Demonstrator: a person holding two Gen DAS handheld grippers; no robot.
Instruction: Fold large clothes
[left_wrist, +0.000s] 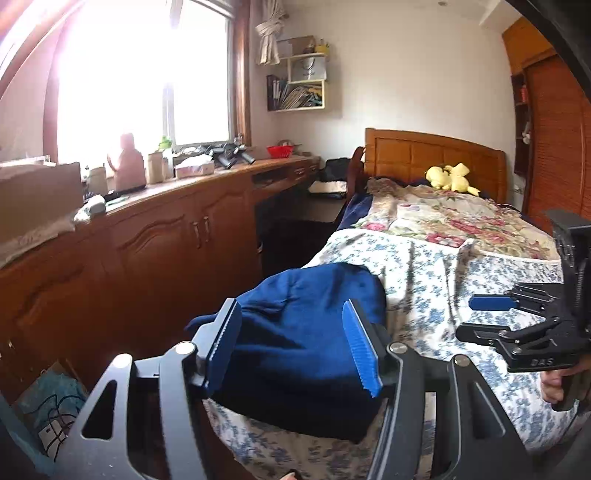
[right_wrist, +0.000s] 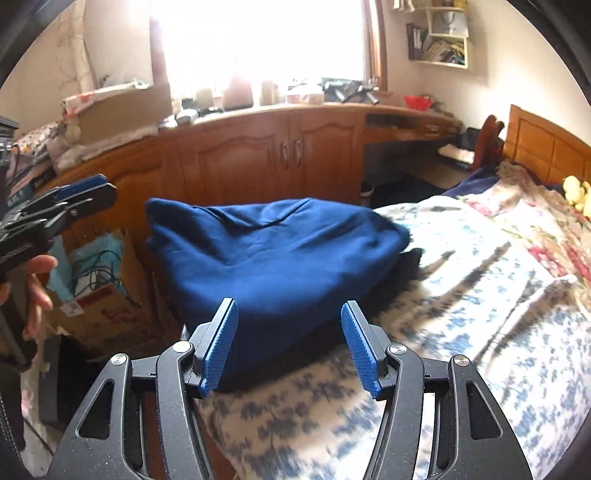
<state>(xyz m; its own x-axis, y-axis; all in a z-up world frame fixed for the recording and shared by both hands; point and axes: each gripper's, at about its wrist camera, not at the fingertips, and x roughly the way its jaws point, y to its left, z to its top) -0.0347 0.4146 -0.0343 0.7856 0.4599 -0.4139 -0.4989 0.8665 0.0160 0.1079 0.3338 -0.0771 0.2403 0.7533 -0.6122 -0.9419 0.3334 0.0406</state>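
A dark blue garment (left_wrist: 295, 302) lies folded into a thick bundle on the near corner of the bed, over the blue-flowered sheet (left_wrist: 461, 277). My left gripper (left_wrist: 291, 343) hovers just above its near edge, jaws apart, with the pads touching nothing. In the right wrist view the same bundle (right_wrist: 273, 251) lies ahead of my right gripper (right_wrist: 290, 339), which stands open over the sheet (right_wrist: 461, 295) at the garment's near side. Each gripper shows in the other's view: the right gripper (left_wrist: 476, 317) at the right edge, the left gripper (right_wrist: 74, 199) at the left edge, both hand-held.
A long wooden cabinet (left_wrist: 166, 236) with a cluttered top runs along the window side, close to the bed. A cardboard box (right_wrist: 99, 302) with cables sits on the floor beside the bed corner. Farther up the bed are a floral quilt (left_wrist: 443, 218), a yellow plush toy (left_wrist: 448, 177) and the headboard (left_wrist: 432, 155).
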